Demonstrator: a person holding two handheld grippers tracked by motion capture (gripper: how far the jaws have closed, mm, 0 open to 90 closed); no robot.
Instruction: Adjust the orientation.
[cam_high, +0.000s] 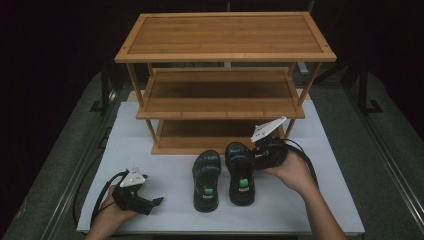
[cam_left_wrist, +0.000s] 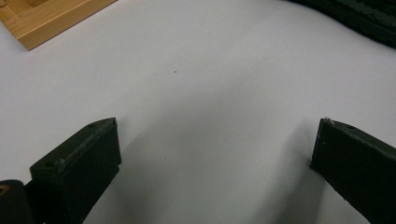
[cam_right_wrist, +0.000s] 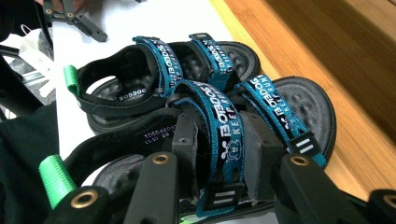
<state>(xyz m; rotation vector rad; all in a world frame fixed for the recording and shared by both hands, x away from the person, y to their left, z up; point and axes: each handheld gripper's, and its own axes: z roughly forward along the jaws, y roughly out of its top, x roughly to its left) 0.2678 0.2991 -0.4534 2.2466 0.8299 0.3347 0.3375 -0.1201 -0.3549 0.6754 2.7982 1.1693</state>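
Sandals sit near-centre on the white table (cam_high: 150, 150), just in front of the wooden rack (cam_high: 225, 90). Left gripper (cam_high: 150, 202) rests near-left, jaws apart, empty. Left sandal (cam_high: 206, 180) untouched. Right gripper (cam_high: 257, 152) clamped on right sandal's (cam_high: 240, 172) teal strap (cam_right_wrist: 229, 140). Light, soft, flexible; strap looks the best hold.

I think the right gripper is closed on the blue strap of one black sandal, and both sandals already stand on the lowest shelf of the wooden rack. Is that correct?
Not quite. The right gripper is closed on the blue strap, but both black sandals stand on the white table, in front of the three-shelf wooden rack; the high view shows this.
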